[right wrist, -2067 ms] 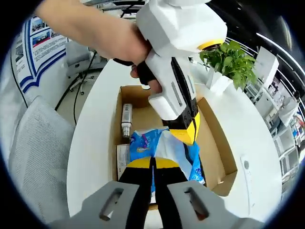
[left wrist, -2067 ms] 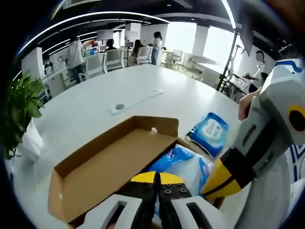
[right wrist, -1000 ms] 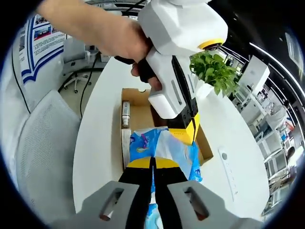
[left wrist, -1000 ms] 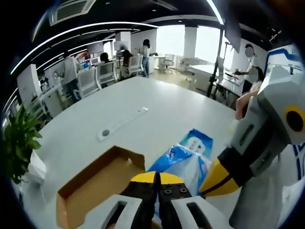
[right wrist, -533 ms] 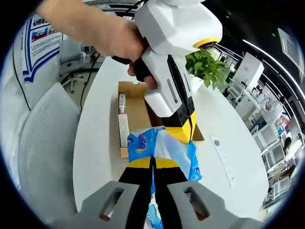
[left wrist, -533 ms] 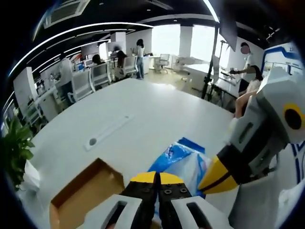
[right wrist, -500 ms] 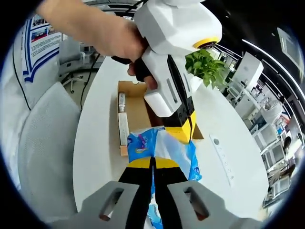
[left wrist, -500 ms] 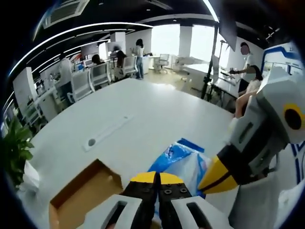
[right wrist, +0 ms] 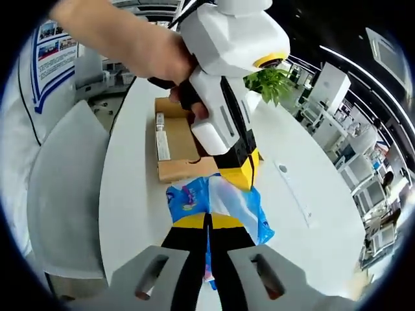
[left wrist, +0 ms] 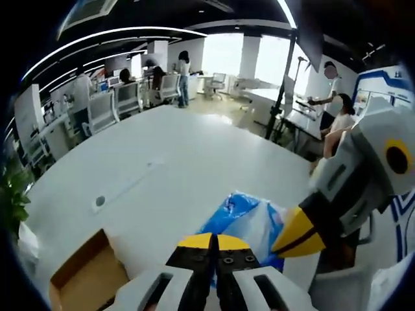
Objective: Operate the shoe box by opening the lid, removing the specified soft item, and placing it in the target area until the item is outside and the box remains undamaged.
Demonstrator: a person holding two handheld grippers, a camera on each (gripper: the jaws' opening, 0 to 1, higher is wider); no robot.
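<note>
A soft blue-and-white pack (left wrist: 249, 219) hangs above the white table, held from two sides. My left gripper (left wrist: 213, 243) is shut on its near edge, and its yellow tips (right wrist: 238, 175) also pinch the pack's far edge (right wrist: 224, 197) in the right gripper view. My right gripper (right wrist: 209, 221) is shut on the opposite edge, and it comes in from the right as a yellow tip (left wrist: 295, 236) in the left gripper view. The open cardboard shoe box (right wrist: 176, 152) lies beyond the pack with a white item and a small bottle inside; its corner (left wrist: 78, 278) sits at lower left.
A person's hand (right wrist: 142, 52) holds the left gripper. A potted plant (right wrist: 269, 81) stands past the box. A grey mesh chair (right wrist: 58, 188) is beside the table edge. A flat power strip (left wrist: 123, 188) is set into the table (left wrist: 194, 149). People and desks are far behind.
Both grippers have carried the pack away from the box. The box has slid toward the lower left of the left gripper view and farther off in the right gripper view.
</note>
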